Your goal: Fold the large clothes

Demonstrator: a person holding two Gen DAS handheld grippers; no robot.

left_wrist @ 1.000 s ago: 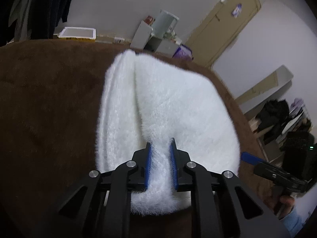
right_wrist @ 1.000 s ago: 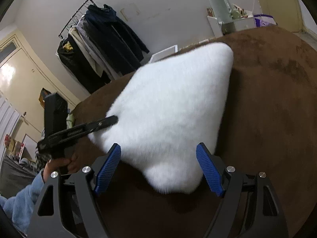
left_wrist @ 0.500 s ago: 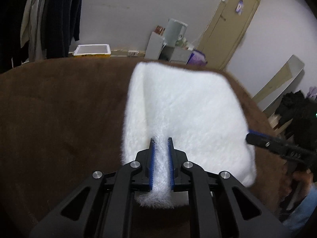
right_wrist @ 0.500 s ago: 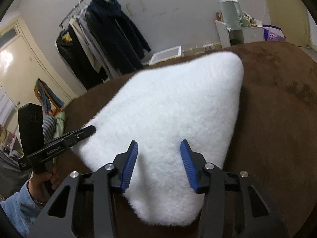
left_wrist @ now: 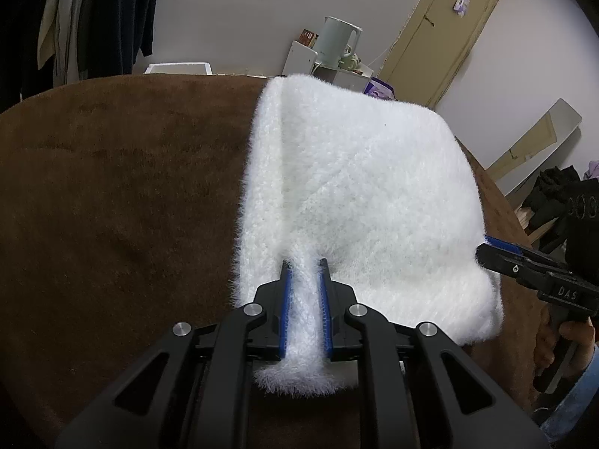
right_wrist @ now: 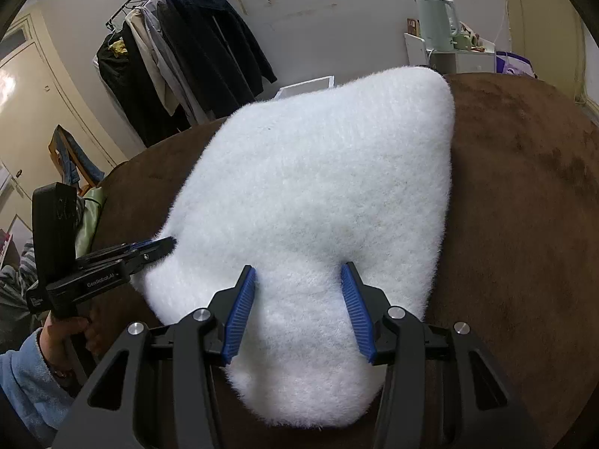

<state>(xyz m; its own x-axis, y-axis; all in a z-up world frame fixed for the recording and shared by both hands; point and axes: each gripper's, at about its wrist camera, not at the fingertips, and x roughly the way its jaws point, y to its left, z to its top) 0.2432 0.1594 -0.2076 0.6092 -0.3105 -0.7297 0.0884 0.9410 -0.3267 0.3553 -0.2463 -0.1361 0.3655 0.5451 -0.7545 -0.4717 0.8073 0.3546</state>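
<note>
A fluffy white long-pile fleece garment (left_wrist: 359, 194) is lying folded into a thick, roughly rectangular pad on a brown plush surface (left_wrist: 112, 194), which may be a bed or a covered table; which cannot be told. The left claw (left_wrist: 304, 299) is pinching a raised ridge of the garment's near edge between its blue-padded fingers (left_wrist: 286, 310), with a tuft of pile bulging out behind the grip toward the camera. The right claw (right_wrist: 299, 310) is standing released, its blue pads (right_wrist: 239, 314) spread wide on either side of the garment's near corner, which is lying between them and spilling back under the claw; whether the pads are touching the pile cannot be told. Ahead of both claws the garment is stretching away toward the far edge of the brown surface. In the right view the left claw (right_wrist: 164, 244) is showing off to the left, at the garment's edge. Judging by its loft and rounded corners, the fleece is probably soft, light, limp and bulky, likely to compress in a grip and sag between holds. The best holds seem to be the two near corners, gripping through every layer so the stack is not splitting. Beyond, a rack of dark hanging coats (right_wrist: 179, 48) is standing against the wall.
</note>
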